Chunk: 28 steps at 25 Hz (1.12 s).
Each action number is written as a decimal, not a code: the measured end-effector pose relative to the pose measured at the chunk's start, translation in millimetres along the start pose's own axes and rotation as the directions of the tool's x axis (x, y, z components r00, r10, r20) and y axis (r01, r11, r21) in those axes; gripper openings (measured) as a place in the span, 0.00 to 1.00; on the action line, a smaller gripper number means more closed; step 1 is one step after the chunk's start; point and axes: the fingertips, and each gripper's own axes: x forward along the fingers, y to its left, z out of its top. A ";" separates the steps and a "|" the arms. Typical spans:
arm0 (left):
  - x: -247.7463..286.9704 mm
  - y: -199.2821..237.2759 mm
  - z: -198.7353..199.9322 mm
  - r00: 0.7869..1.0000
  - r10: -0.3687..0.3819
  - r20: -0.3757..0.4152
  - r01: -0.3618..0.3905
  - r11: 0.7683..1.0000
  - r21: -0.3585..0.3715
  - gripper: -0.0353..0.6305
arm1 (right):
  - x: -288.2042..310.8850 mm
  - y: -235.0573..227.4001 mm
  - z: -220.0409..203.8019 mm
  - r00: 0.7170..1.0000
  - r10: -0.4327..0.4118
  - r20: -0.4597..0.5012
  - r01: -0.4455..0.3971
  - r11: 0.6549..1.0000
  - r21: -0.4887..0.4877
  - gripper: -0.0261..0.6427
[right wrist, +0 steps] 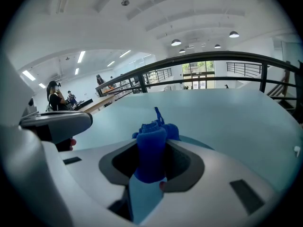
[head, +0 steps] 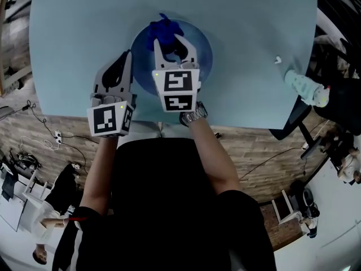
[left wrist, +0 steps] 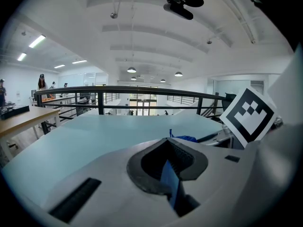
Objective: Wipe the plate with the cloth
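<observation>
A round blue plate [head: 200,49] lies in the middle of the pale blue table [head: 73,38]. My right gripper [head: 174,45] hangs over the plate, shut on a bunched dark blue cloth [head: 162,30]. In the right gripper view the cloth [right wrist: 150,152] stands as a roll between the jaws of the right gripper [right wrist: 152,141]. My left gripper [head: 120,66] is at the plate's left rim. In the left gripper view a thin blue edge of the plate [left wrist: 169,178] sits between the nearly closed jaws of the left gripper [left wrist: 168,156]. The cloth [left wrist: 185,138] shows just beyond.
A small white object [head: 277,60] lies on the table's right side. A pale shoe-like thing [head: 304,86] is at the table's right edge. The table's near edge runs just in front of my body. A railing [left wrist: 118,91] and a wooden table [left wrist: 19,117] stand beyond.
</observation>
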 end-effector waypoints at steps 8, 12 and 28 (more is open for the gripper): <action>7.2 0.5 1.1 1.000 -0.005 -0.009 0.005 1.000 0.001 0.06 | 19.7 14.2 -6.6 0.997 0.054 -0.050 -0.054 0.999 -0.005 0.22; 9.5 -6.6 -0.6 1.000 -0.017 -0.015 0.017 1.000 0.003 0.05 | 24.8 12.4 -9.3 0.996 0.059 -0.060 -0.059 0.998 0.003 0.22; 8.9 -17.0 -4.5 0.999 -0.032 -0.017 0.032 0.999 0.002 0.06 | 22.5 -14.3 -21.7 0.996 0.002 -0.091 0.001 0.999 0.032 0.22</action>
